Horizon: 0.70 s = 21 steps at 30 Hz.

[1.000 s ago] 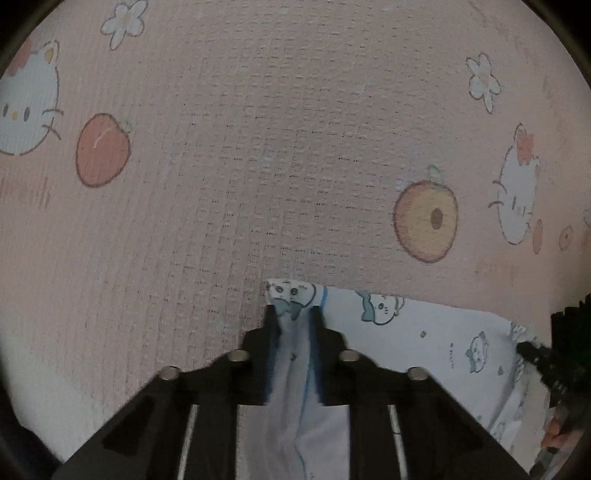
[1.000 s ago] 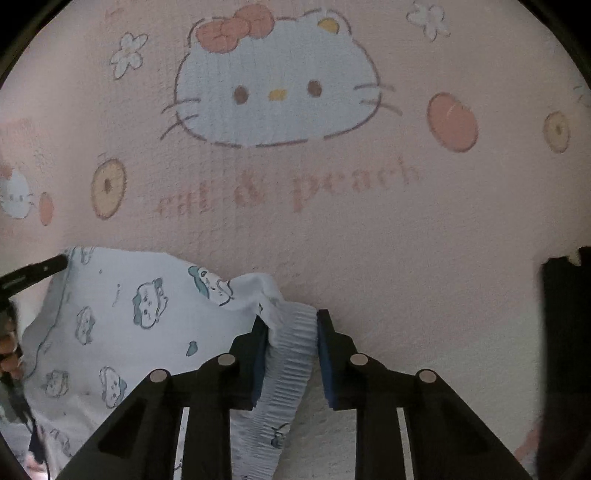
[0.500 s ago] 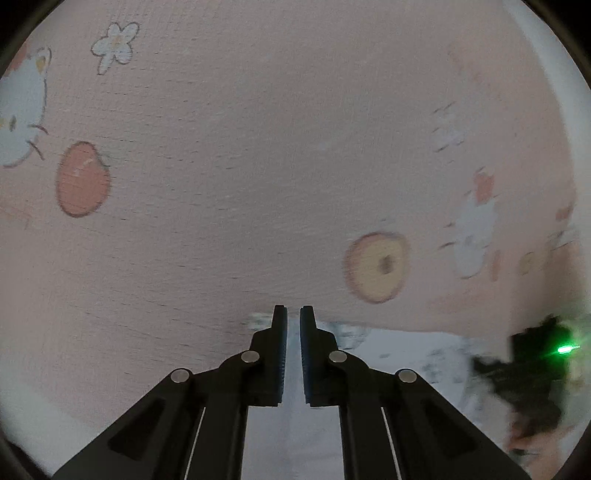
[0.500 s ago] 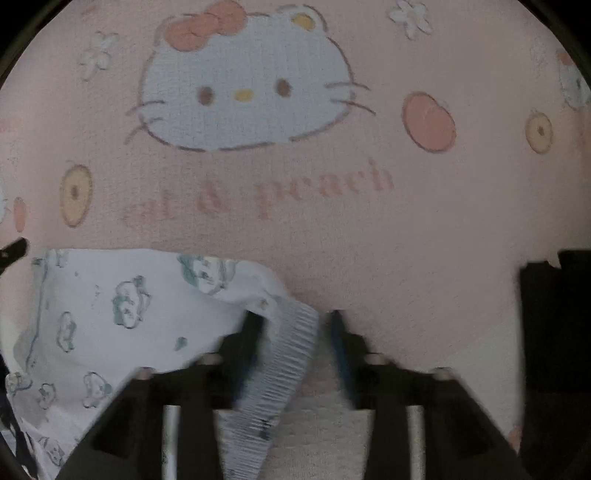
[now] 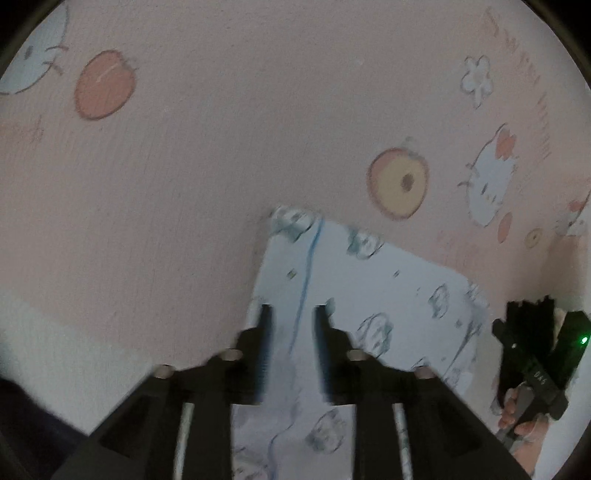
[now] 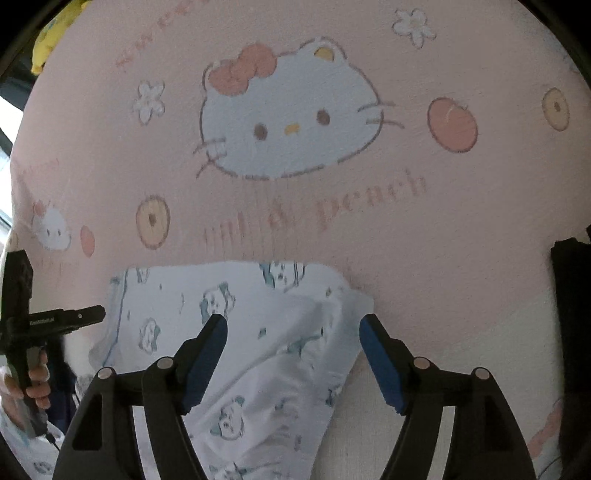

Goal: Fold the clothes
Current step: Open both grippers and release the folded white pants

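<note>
A white garment with small blue cartoon prints (image 5: 388, 280) lies flat on a pink bedsheet; it also shows in the right wrist view (image 6: 236, 325). My left gripper (image 5: 293, 312) is open and empty, just above the garment's near-left part, astride a blue seam. My right gripper (image 6: 293, 323) is wide open and empty, above the garment's right corner with its rumpled ribbed edge. The left view is blurred by motion.
The pink bedsheet (image 6: 443, 221) with cat, peach and flower prints fills both views. The other hand-held gripper shows at the right edge of the left view (image 5: 532, 354) and at the left edge of the right view (image 6: 22, 325). A yellow object (image 6: 51, 33) lies far left.
Both grippers have opened and let go of the garment's corners. Both have drawn back and up, so more of the garment shows lying on the sheet.
</note>
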{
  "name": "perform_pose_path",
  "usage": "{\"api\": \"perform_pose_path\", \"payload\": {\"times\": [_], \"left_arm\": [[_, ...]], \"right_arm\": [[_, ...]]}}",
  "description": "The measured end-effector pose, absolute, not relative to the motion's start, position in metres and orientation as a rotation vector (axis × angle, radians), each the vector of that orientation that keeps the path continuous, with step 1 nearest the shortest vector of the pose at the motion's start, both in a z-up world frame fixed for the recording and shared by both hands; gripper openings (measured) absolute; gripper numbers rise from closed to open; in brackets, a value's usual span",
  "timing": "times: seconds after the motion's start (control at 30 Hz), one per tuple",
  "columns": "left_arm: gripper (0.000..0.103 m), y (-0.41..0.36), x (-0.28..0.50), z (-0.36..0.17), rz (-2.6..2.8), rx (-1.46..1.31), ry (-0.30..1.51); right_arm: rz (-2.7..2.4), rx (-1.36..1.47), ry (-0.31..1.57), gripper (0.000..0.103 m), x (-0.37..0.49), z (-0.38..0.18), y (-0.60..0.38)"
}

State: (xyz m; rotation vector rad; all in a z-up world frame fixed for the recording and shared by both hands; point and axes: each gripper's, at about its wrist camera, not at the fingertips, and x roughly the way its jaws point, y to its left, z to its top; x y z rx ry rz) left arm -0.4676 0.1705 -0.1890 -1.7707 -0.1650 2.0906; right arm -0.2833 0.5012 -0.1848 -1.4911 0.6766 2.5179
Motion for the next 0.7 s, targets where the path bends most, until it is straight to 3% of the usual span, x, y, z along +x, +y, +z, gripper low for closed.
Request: {"api": "perform_pose_path", "payload": {"times": [0.03, 0.07, 0.33, 0.57, 0.7], "left_arm": [[0.051, 0.169, -0.465, -0.187, 2.093, -1.767, -0.167], [0.052, 0.167, -0.461, -0.184, 2.090, -1.750, -0.192], [0.052, 0.164, -0.430, -0.170, 2.092, -1.804, -0.227], [0.052, 0.115, -0.421, -0.148, 2.164, -1.755, -0.246], [0.052, 0.100, -0.407, -0.137, 2.203, -1.738, -0.229]], "right_arm": [[2.504, -1.516, 0.681, 0.074, -0.283, -0.190, 0.501], [2.471, -1.554, 0.688, 0.074, -0.286, -0.196, 0.504], [2.318, -1.692, 0.982, 0.074, -0.254, -0.227, 0.515], [2.319, -1.617, 0.969, 0.074, -0.221, -0.219, 0.510], [2.331, -1.568, 1.066, 0.074, -0.203, -0.212, 0.502]]}}
